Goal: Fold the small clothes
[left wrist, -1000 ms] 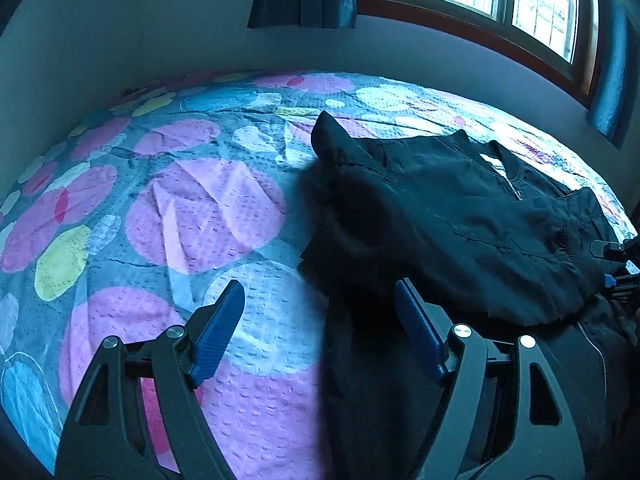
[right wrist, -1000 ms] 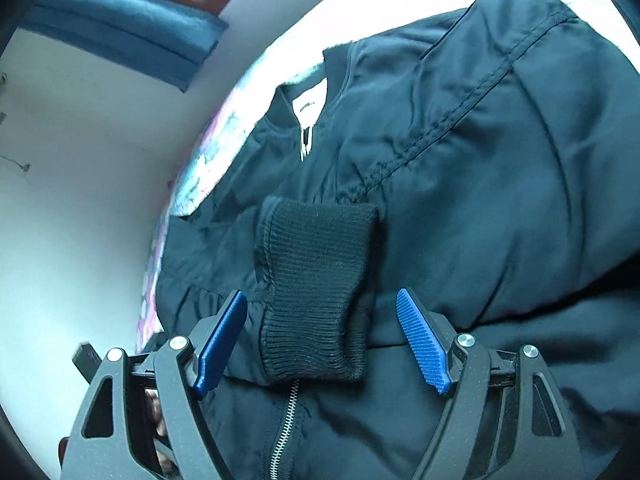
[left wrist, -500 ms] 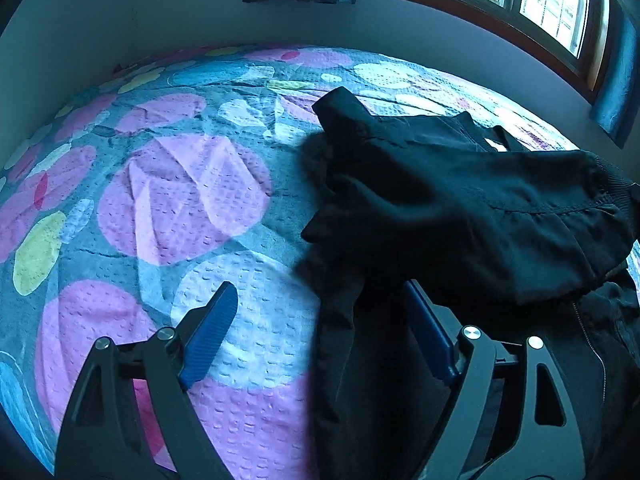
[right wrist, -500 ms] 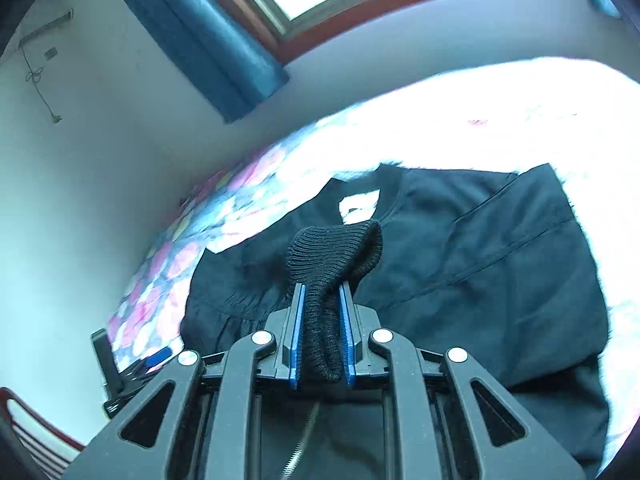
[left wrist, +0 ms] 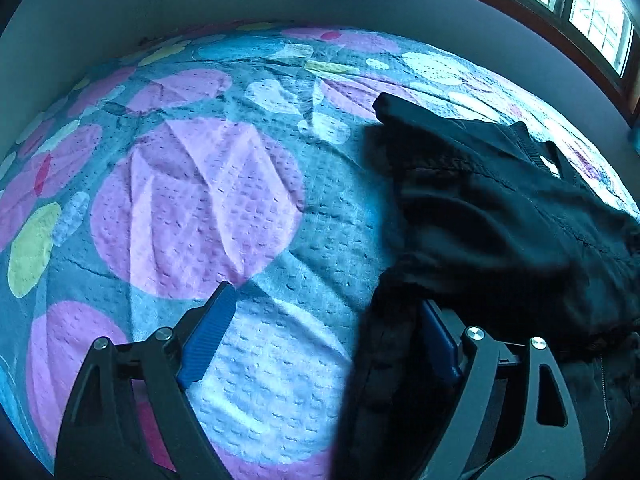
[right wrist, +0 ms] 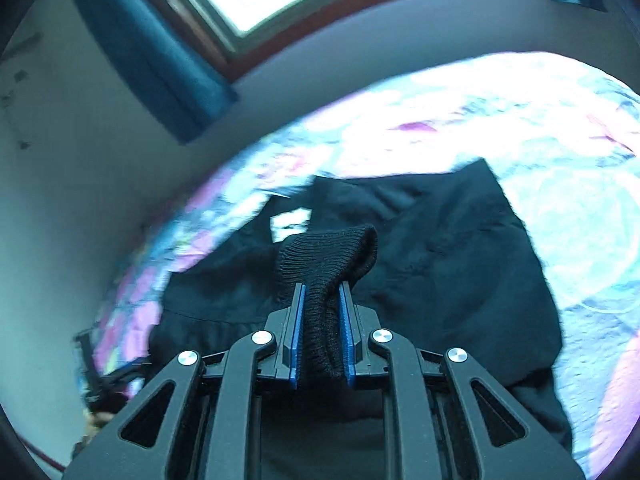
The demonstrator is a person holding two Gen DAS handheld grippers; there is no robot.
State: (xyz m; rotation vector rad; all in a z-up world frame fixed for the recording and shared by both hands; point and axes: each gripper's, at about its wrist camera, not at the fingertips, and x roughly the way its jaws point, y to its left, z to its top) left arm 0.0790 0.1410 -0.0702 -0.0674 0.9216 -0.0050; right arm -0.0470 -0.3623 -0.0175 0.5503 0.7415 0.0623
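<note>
While lifted over the bed, squeezed tight on the black ribbed knit cuff (right wrist: 328, 264): right claw (right wrist: 322, 300), blue pads (right wrist: 298, 332) pressed on both sides of the cuff, with the cuff's round end poking out past the tips. Under it, spread flat on the dotted bedspread (right wrist: 520, 128) of pink, white and yellow circles: small black zip-up jacket (right wrist: 460, 264), white tag showing at the collar.

Wide apart and not squeezing anything: left claw (left wrist: 320, 332), jaws just been opening a bit more. One blue pad (left wrist: 206, 340) over the bare bedspread (left wrist: 192, 200). Other pad mostly hidden in the dark edge of the black jacket (left wrist: 500, 216); cannot tell if that pad touches the cloth. Between the two pads, bedspread on one side and the jacket's edge on the other. Up behind the bed, a grey wall, a window with a brown wooden frame (right wrist: 248, 56) and a blue curtain (right wrist: 160, 60).
</note>
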